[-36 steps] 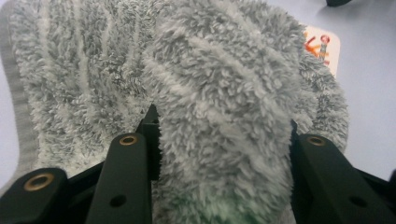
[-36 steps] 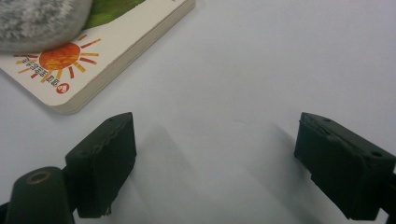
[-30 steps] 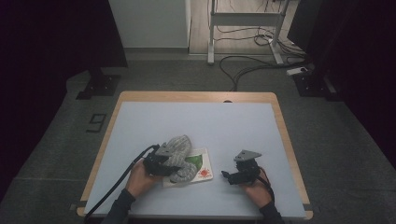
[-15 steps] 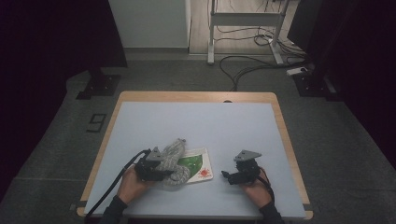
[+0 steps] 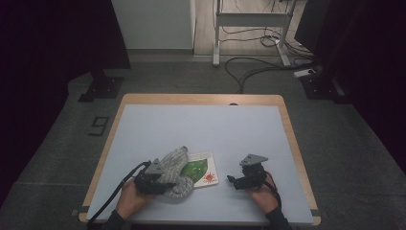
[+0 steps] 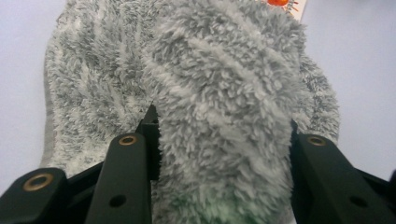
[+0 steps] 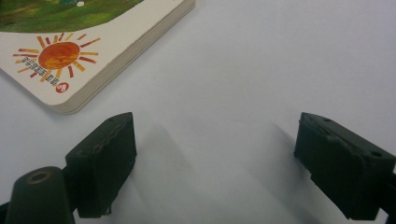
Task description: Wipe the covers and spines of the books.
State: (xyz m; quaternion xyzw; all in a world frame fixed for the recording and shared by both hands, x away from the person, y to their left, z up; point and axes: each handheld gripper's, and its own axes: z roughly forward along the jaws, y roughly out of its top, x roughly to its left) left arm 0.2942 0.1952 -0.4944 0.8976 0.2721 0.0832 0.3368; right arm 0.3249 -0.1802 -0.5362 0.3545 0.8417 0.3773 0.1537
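Slippage is the main risk: the left gripper (image 6: 219,140) has its jaws closed on a thick fold of the fuzzy grey sock (image 6: 196,84), and the soft pile could pull free if the hold sits only on the fluff. The sock lies on the surface (image 5: 201,124) near its front edge, partly over the left side of a book (image 5: 203,168). Dragging it could catch the book and shift it, or nudge it toward the right gripper (image 7: 212,154), whose jaws stand wide and empty just beside the book's corner. In the right gripper view, the cover shows an orange sun and a line of small red print beneath it, too small to read. No brand shows on the sock.
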